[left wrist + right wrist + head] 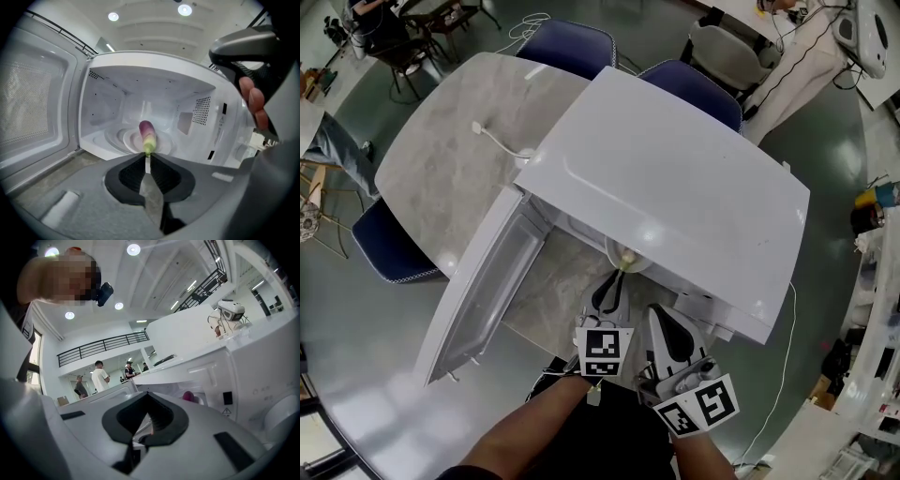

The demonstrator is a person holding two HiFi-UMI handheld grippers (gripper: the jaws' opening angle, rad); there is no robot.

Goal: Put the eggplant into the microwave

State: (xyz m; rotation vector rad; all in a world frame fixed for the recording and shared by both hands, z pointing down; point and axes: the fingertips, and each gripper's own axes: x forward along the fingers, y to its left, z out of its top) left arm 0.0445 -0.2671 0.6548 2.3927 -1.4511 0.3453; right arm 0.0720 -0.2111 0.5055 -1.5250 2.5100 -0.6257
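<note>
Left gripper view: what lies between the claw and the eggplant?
Nothing: the left gripper view shows the eggplant with its green end right at the left claw, on the microwave turntable.

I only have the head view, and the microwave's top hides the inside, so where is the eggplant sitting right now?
Observer: The eggplant lies on the round plate inside the microwave.
Operator: Is it gripped?
Observer: The left gripper has its tongs almost together at the green stem end; a pinch I cannot confirm.
Operator: And the right?
Observer: The right gripper has its tongs shut on nothing.
</note>
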